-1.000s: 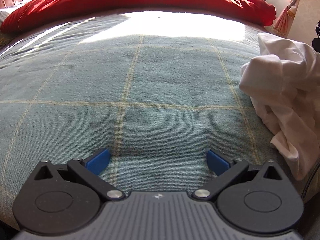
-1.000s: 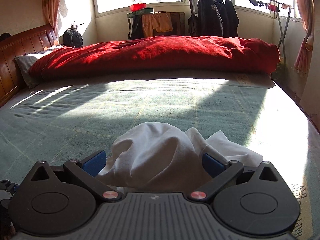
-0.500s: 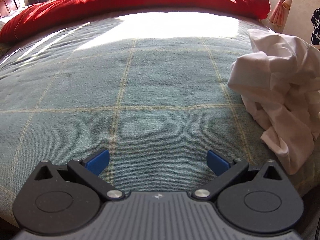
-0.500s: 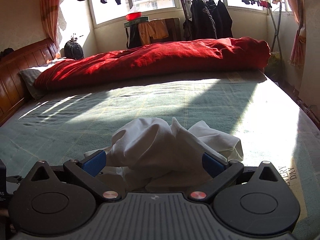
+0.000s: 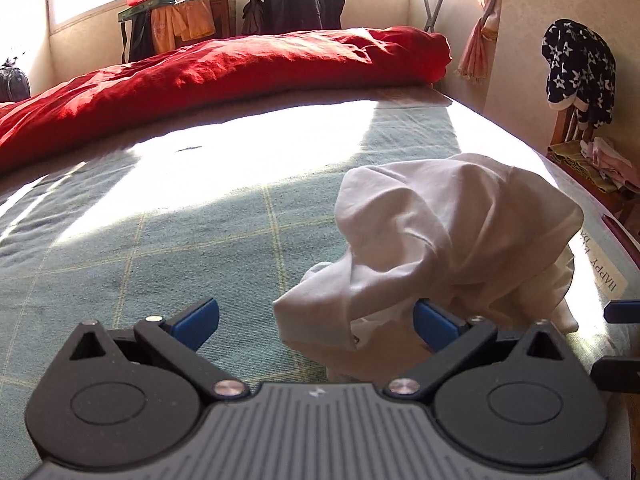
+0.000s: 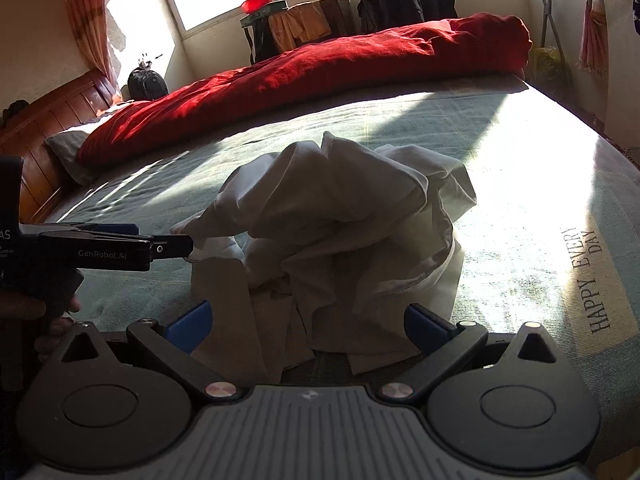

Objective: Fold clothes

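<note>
While the crumpled white cotton garment (image 6: 340,232) sat heaped on the blue-green checked bedspread (image 5: 160,248), you had both tools at its near side. Your left gripper (image 5: 316,320) was spread wide, with a corner of the cloth lying between its blue fingers (image 5: 434,322); in the right wrist view the same tool came in from the left with its tip (image 6: 172,247) at the garment's left edge, though contact could not be confirmed from that angle. Your right gripper (image 6: 306,326) was likewise spread, its jaws standing either side of the pile's near folds and pinching nothing.

The garment was bunched, not flat and not folded: peaks, deep creases, one flap hanging toward the camera. It lay near the bed's right side, beside the printed "HAPPY EVERY DAY" label (image 6: 588,276) and well apart from the red quilt (image 6: 320,76) along the far edge.

Handling judgement: thin, light, fully limp fabric. It would likely drape and slump with no stiffness to hold shape, and a pinch on a single layer could slip or drag extra folds along. A seam, hem or corner looked the best purchase; the stitched edge (image 6: 424,276) low on the right side was one candidate, the left corner at your other tool another. Collar and sleeves could not be identified in the heap.
</note>
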A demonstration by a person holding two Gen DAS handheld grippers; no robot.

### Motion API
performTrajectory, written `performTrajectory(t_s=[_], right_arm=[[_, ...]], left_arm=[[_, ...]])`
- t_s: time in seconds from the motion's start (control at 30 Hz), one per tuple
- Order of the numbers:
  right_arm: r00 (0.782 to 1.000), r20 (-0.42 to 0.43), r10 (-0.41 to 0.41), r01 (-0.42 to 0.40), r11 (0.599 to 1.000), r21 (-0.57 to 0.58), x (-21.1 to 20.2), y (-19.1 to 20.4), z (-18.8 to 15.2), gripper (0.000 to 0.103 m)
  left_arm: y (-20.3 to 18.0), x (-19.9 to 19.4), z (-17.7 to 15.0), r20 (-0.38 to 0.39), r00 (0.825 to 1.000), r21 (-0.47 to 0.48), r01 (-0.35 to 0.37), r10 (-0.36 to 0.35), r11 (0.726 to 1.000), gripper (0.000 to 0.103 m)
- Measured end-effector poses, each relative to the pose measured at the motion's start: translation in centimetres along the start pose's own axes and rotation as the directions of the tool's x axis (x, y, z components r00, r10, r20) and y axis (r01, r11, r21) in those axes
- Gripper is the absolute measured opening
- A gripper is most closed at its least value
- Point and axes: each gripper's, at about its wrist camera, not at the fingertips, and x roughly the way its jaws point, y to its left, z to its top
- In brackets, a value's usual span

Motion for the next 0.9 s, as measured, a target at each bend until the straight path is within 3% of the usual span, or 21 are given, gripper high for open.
performTrajectory(t_s=[0.1, 0.2, 0.53, 0.77, 0.9], right_arm=[[1.000, -0.005, -0.007, 0.007, 1.000, 0.020, -0.1, -0.7, -0.3, 0.103], [1.000, -0.004, -0.014, 0.014, 0.999, 0.030, -0.2, -1.2, -0.4, 0.103], [0.999, -0.022, -0.023, 0.024, 0.999, 0.045, 0.7, -2.1, -0.5, 0.103], [1.000, -0.017, -0.005, 0.006, 0.999, 0.044, 0.9, -2.3, -0.6, 0.103], [1.000, -0.012, -0.001, 0.001, 0.999, 0.046, 1.0, -2.4, -0.4, 0.103]], left_arm=[[-0.5, 2.4, 0.1, -0.026, 0.997, 0.024, -0.076, 0.077, 0.997, 0.102], [0.0, 3.2, 0.2, 0.000, 0.988, 0.023, -0.153, 0.153, 0.988, 0.102], [2.2, 3.4, 1.4, 0.074, 0.927, 0.087, -0.373, 0.367, 0.924, 0.103], [4.5, 3.7, 1.8, 0.076, 0.909, 0.077, -0.414, 0.409, 0.907, 0.103], [5.4, 3.9, 1.6, 0.073, 0.911, 0.049, -0.409, 0.405, 0.911, 0.103]])
